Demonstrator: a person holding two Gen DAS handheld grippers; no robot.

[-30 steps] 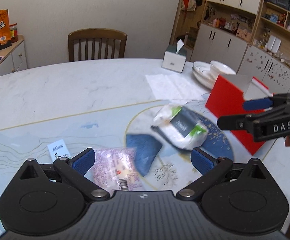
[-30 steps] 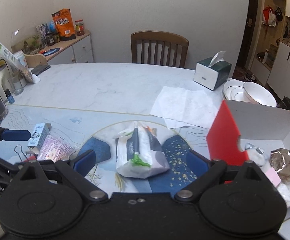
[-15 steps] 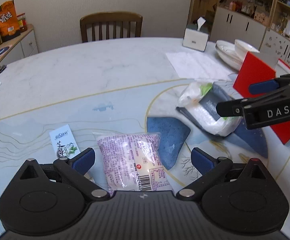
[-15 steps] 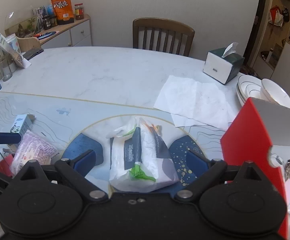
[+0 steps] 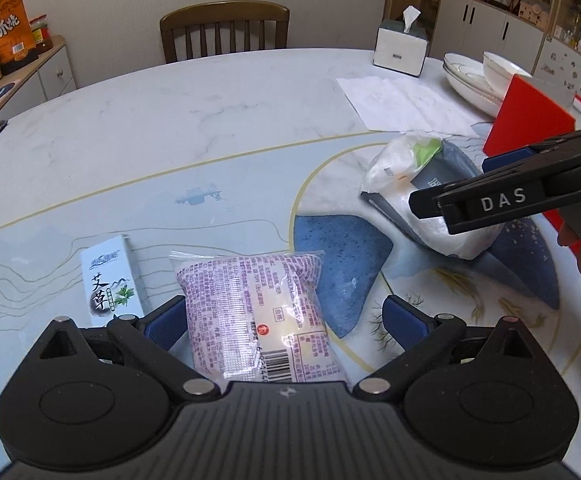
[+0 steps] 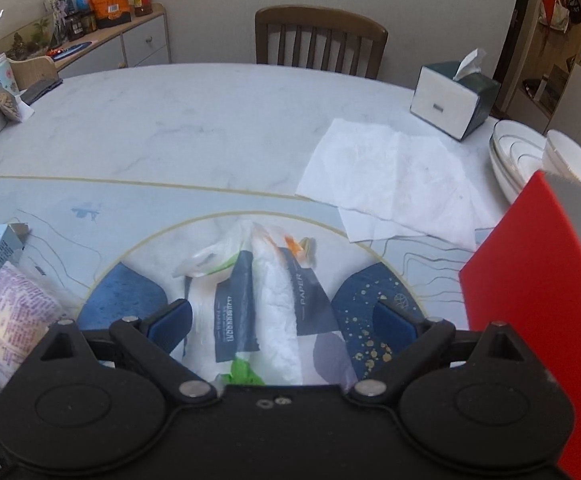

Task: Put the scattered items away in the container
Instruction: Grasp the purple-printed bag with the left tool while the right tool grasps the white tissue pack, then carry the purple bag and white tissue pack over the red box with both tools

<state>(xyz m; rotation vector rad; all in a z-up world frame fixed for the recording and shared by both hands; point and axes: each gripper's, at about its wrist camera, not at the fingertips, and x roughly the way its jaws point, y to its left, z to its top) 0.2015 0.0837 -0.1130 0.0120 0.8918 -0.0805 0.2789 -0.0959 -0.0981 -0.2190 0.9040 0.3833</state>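
Now, at the far left of the counter (image 5: 178,120): a small white box (image 5: 108,280) with dark characters and a green leaf, lying flat. Just beside it, to the right: a purple-printed packet (image 5: 258,312) with a barcode at the near end, flat on the counter. Around this packet: the left gripper (image 5: 286,322), spread wide, one blue pad on each side. Left pad very near the packet's edge, right pad apart from it; no squeezing visible.

Further right, on the blue and gold pattern of the counter: a soft tissue pack (image 6: 250,308), white with dark grey and green print, top end loose and crumpled. Around it, in the right wrist view: the right gripper (image 6: 282,320), also spread wide, the pack lying between the two blue pads and not pinched. From the left wrist view, only the side of this gripper, hanging low over the pack.

Behind the pack: white paper sheets (image 6: 390,176) spread flat, then a tissue box (image 6: 450,100) and stacked white bowls (image 6: 550,160). At the far right: the red container (image 6: 530,280), upright on the counter, near the tissue pack but not touching it.
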